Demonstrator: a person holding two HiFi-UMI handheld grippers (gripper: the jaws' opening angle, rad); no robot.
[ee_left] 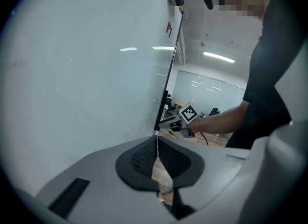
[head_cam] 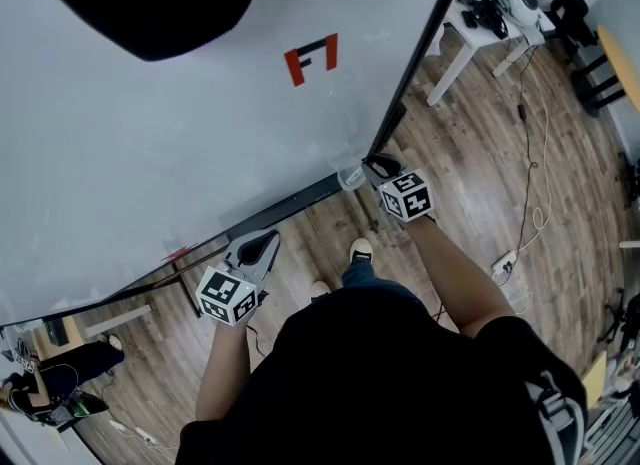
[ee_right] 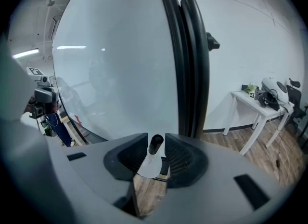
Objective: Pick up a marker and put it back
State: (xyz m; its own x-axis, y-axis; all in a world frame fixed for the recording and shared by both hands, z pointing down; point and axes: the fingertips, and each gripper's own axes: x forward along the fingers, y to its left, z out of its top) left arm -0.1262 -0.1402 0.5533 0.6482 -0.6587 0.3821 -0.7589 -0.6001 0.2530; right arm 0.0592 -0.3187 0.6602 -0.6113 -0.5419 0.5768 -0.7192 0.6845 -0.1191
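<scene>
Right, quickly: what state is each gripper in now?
Left gripper: closed, holding nothing.
Right gripper: open, with the marker standing loose between its jaws.

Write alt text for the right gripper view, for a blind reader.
A marker, white with a black cap, stands between the right gripper's open jaws. Behind it a large whiteboard and its dark frame fill the view; a white table stands on the wood floor at right.

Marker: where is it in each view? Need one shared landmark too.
Head view: marker at the tip of the right gripper, just right of centre.
Left gripper view: too small to make out.
Right gripper view: low centre, between that gripper's jaws.
Shared landmark: whiteboard's dark edge.
</scene>
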